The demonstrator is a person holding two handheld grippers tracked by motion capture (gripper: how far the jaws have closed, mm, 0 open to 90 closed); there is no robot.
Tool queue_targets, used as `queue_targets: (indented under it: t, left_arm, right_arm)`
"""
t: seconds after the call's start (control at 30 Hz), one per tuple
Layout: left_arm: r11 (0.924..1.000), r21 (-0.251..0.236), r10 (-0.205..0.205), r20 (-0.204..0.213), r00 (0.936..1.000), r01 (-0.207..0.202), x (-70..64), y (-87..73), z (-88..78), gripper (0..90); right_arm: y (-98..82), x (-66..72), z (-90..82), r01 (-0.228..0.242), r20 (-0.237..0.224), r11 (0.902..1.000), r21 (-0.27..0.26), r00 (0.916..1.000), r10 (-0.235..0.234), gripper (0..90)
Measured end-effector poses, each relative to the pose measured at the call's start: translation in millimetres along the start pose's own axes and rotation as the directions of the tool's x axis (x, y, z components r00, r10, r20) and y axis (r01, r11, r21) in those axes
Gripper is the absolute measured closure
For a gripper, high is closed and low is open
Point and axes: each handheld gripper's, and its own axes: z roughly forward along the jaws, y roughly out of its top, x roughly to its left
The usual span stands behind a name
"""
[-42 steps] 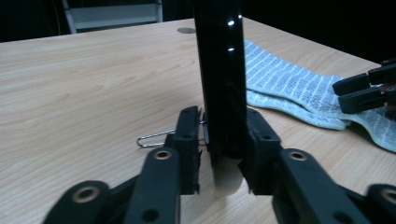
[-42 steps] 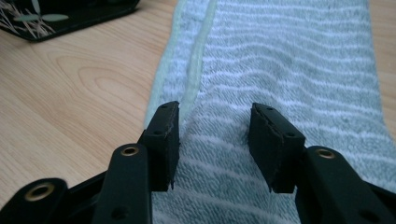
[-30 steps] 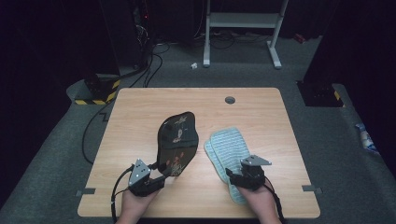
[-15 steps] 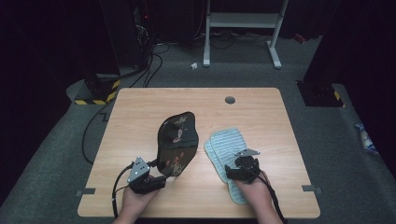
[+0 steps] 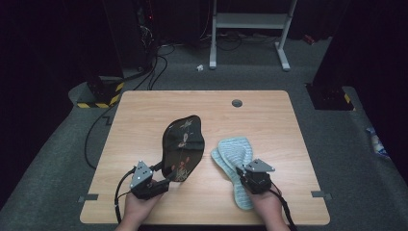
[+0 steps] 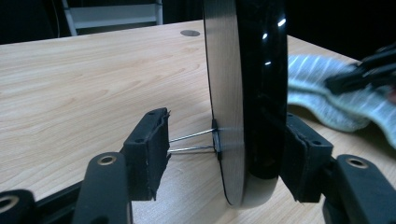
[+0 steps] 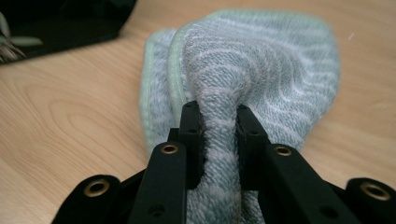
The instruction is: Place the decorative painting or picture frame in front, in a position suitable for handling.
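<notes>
The right hand-held gripper [image 7: 219, 135] has just been closing, and in the right gripper view its two black jaws now pinch a raised fold of the pale green striped towel [image 7: 261, 65], the terry cloth bunched up into a ridge between the pads. From the high view this right hand-held gripper [image 5: 243, 174] sits over the near end of the towel [image 5: 235, 151], which lies folded and flat on the wooden worktop [image 5: 144, 120], to the right of the tray and just beside it.

The left hand-held gripper [image 6: 224, 154] has its jaws spread around the near edge of a black lacquered tray [image 6: 254, 93] that stands on its rim on the worktop [image 6: 84, 79]. Its jaws have just been closing a little. In the left gripper view the right jaw lies against the glossy black side of the tray, while the left jaw stands apart from the tray's pale underside, with two thin metal wires [image 6: 191, 142] running across the gap from a small clip on the tray towards that jaw. In the high view the left hand-held gripper [image 5: 166, 179] is at the tray's [image 5: 183, 144] lower end, and the tray's painted face, with a light floral pattern, tilts up and to the right.
</notes>
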Motion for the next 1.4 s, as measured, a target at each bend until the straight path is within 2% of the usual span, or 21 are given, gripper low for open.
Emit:
queue_targets:
  t: [0.07, 0.13, 0.27, 0.43, 0.6, 0.73, 0.97, 1.17, 1.2, 1.3, 1.4]
  left_arm:
    - [1.0000, 0.003, 0.002, -0.001, 1.0000, -0.002, 0.4, 0.0, 0.8, 41.2]
    - [1.0000, 0.001, 0.006, 0.004, 1.0000, -0.006, 0.5, -0.1, 1.3, 42.8]
    - [1.0000, 0.004, 0.005, 0.013, 0.9999, -0.005, -0.8, -2.0, 3.5, 45.8]
    - [0.9998, 0.003, 0.022, 0.013, 0.9997, -0.022, -2.3, -2.6, 4.2, 49.0]
    - [0.9997, -0.013, 0.021, 0.017, 0.9996, -0.020, -0.6, -2.8, 2.5, 53.0]
    - [0.9997, -0.019, 0.019, 0.022, 0.9996, -0.018, -0.4, -3.2, 2.4, 55.9]
    - [0.9993, -0.021, 0.031, 0.023, 0.9993, -0.030, -3.7, -4.8, 3.3, 60.4]
    - [0.9988, -0.015, 0.048, 0.036, 0.9982, -0.047, -3.5, -5.3, 4.1, 66.5]
    - [0.9988, -0.022, 0.044, 0.040, 0.9983, -0.043, -4.3, -5.7, 4.8, 67.3]
    - [0.9964, -0.026, 0.082, 0.042, 0.9958, -0.081, -5.9, -7.2, 5.4, 71.4]
    - [0.9961, -0.029, 0.084, 0.043, 0.9955, -0.083, -5.8, -7.8, 6.2, 72.5]
  right_arm:
    - [3.1, 0.7, -9.1, 0.001, 0.005, 0.9990, -0.045, 1.0000, 0.000, 76.0]
    - [7.9, 1.0, -21.1, -0.013, -0.010, 0.9953, -0.096, 0.9999, 0.012, 76.0]
    - [16.2, 5.6, -34.9, -0.006, -0.018, 0.9893, -0.145, 0.9998, 0.003, 75.9]
    - [32.0, 16.5, -50.3, 0.026, -0.020, 0.9801, -0.197, 0.9993, -0.031, 75.7]
    - [51.5, 26.1, -57.0, 0.049, -0.038, 0.9682, -0.245, 0.9974, -0.061, 75.5]
    - [68.8, 36.3, -54.8, 0.080, -0.049, 0.9598, -0.269, 0.9941, -0.097, 75.3]
    - [101.0, 57.9, -39.2, 0.145, -0.078, 0.9434, -0.299, 0.9814, -0.175, 74.9]
    - [120.1, 69.7, -25.8, 0.148, -0.092, 0.9293, -0.338, 0.9776, -0.189, 74.4]
    - [123.4, 71.9, -23.8, 0.151, -0.093, 0.9252, -0.348, 0.9767, -0.194, 74.3]
    - [130.6, 76.6, -19.7, 0.141, -0.112, 0.9127, -0.383, 0.9738, -0.198, 73.9]
    - [137.4, 82.3, -16.9, 0.136, -0.118, 0.9001, -0.414, 0.9724, -0.201, 73.5]
